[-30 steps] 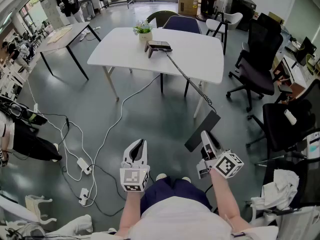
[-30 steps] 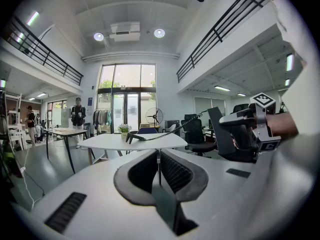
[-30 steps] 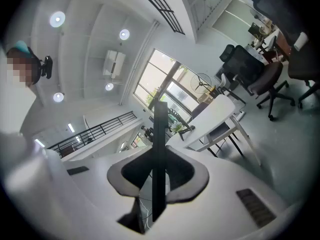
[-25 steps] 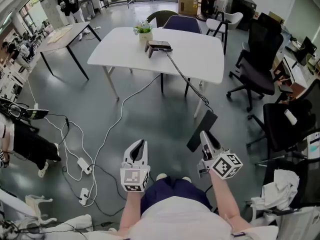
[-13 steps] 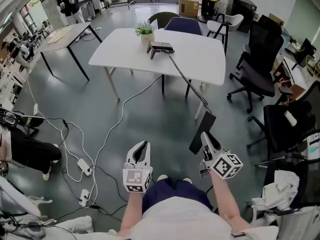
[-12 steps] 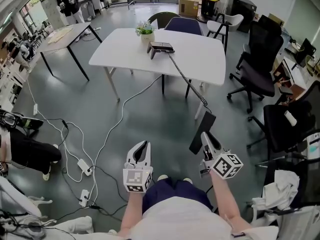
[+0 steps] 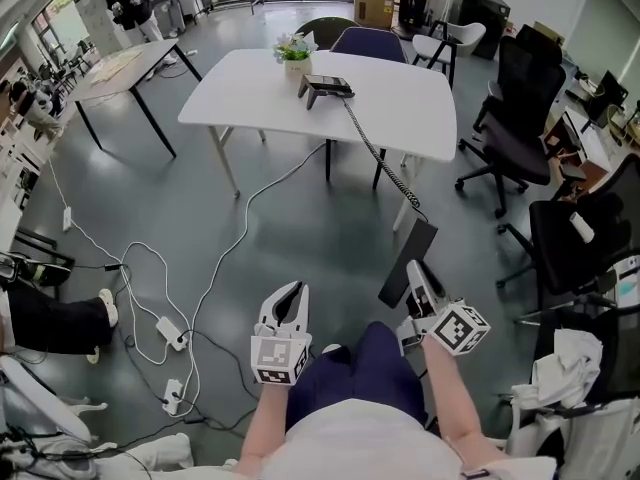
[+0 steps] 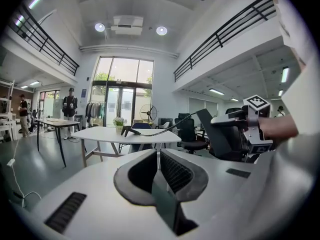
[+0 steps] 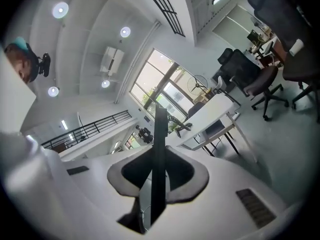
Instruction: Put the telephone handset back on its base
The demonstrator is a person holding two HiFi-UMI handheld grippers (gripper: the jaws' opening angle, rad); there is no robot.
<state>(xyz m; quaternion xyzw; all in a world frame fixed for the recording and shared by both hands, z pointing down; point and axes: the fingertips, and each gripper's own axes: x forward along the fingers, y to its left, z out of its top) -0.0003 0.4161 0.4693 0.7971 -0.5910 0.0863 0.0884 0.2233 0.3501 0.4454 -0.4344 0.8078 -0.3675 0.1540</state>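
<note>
Jaws of right gripper (image 7: 414,276) clamp handset (image 7: 412,248) — long axis aimed toward table (image 7: 250,78).

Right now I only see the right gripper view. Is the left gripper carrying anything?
Observer: No. The left gripper is shut, with nothing between its jaws.
Operator: Anything on the floor ahead?
Observer: White cables and a power strip lie on the floor ahead, to the left.
Operator: Where on the table does the handset go?
Observer: The base sits toward the far side of the white table, next to a potted plant.
</note>
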